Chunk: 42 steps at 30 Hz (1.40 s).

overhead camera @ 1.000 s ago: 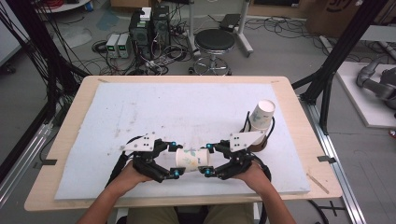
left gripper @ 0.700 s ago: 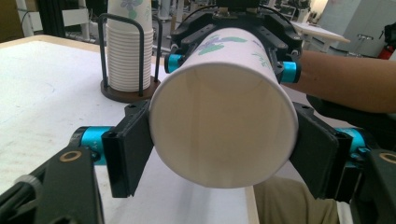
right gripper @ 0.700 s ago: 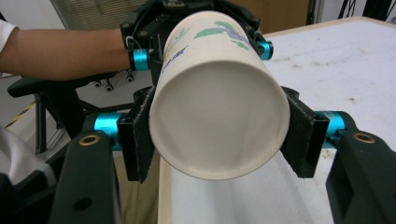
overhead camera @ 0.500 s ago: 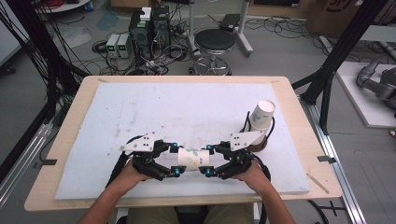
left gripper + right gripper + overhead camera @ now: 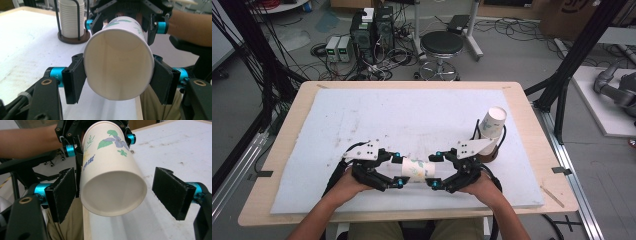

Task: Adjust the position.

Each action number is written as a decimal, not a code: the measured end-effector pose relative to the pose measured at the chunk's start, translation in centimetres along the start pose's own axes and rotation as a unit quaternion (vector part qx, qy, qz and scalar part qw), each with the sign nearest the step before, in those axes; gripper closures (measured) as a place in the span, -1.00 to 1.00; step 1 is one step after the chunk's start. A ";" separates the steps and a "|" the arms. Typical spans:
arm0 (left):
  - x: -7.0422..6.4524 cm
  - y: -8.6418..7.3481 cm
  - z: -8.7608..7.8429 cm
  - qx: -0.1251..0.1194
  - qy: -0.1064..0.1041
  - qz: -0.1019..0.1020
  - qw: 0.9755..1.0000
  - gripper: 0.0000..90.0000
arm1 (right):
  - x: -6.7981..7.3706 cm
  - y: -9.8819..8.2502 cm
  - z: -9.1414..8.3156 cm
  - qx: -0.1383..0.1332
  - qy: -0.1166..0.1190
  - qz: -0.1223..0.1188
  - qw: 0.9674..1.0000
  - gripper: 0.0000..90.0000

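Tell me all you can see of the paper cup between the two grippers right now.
The cup is white paper with a green-leaf and purple-flower print and blue lettering. It is empty and lies on its side, held up over the near part of the white mat. The left gripper has its jaws pressed on both sides of the rim at the open mouth. The right gripper is at the base end, its jaws spread, one close by the wall, the other clear of it.
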<state>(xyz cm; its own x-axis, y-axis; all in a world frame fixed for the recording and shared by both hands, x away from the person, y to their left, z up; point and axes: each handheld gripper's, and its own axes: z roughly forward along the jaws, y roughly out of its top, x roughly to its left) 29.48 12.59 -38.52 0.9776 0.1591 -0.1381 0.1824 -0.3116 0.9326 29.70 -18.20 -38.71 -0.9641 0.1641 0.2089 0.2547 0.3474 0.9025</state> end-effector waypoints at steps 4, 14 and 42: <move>0.2 0.8 -0.4 0.025 0.009 0.004 1.000 -0.25 | 0.4 0.5 -0.2 0.010 0.005 0.000 1.000 -0.55; 0.5 2.5 -1.0 0.094 0.025 0.024 0.995 -0.25 | 0.5 2.2 -0.1 0.051 -0.043 -0.052 0.996 -0.55; 0.2 6.1 0.2 0.255 0.033 0.082 0.963 -0.25 | 1.0 5.3 3.3 0.195 -0.067 -0.133 0.969 -0.54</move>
<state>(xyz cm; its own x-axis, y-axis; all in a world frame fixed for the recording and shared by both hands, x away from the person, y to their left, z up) 30.85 10.58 -32.96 0.9919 0.1227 0.0333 0.0714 -0.7541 0.6528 30.31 -13.09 -34.95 -0.9878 0.1299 -0.0857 0.0329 0.7128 0.7006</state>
